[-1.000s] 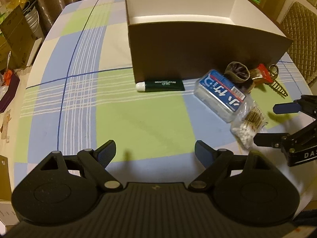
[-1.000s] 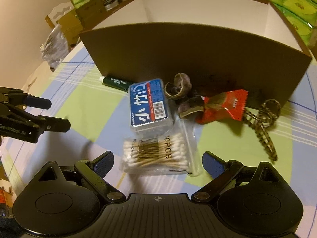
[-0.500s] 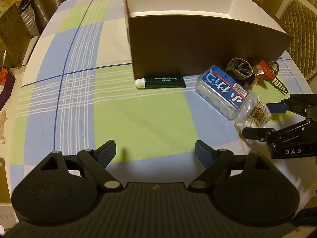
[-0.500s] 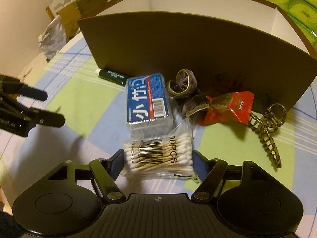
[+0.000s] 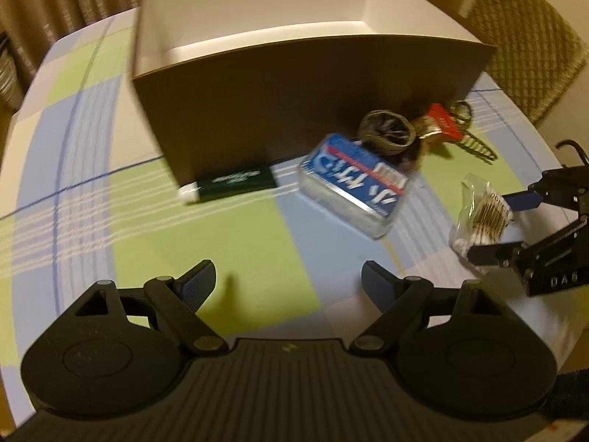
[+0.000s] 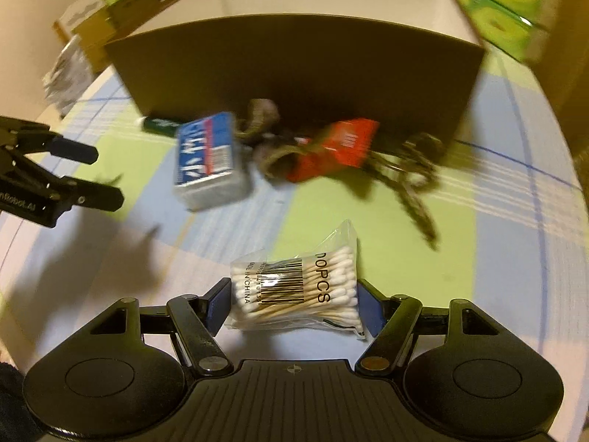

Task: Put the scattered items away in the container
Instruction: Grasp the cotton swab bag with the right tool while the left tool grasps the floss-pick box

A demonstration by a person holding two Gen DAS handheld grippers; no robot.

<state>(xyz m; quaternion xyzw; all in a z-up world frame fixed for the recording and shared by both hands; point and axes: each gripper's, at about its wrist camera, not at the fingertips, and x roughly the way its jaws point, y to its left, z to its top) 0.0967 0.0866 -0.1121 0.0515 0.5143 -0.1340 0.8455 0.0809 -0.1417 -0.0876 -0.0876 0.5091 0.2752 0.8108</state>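
My right gripper (image 6: 294, 304) is shut on a clear bag of cotton swabs (image 6: 300, 289) and holds it above the table; it also shows in the left wrist view (image 5: 482, 217). My left gripper (image 5: 287, 280) is open and empty over the checked cloth. The brown box with a white inside (image 5: 305, 81) stands behind. In front of it lie a dark green tube (image 5: 230, 182), a blue-labelled plastic case (image 5: 355, 182), a brown scrunchie (image 5: 386, 130), a red packet (image 5: 443, 121) and a hair claw (image 5: 475, 145).
The round table has a blue, green and white checked cloth (image 5: 228, 235). A woven chair (image 5: 530, 44) stands at the right. Green tissue boxes (image 6: 504, 11) sit behind the box. Cartons and bags (image 6: 81, 37) are off the table's left side.
My right gripper closed on the bag of cotton swabs and lifted it back from the pile. My left gripper moved closer to the box and stayed open.
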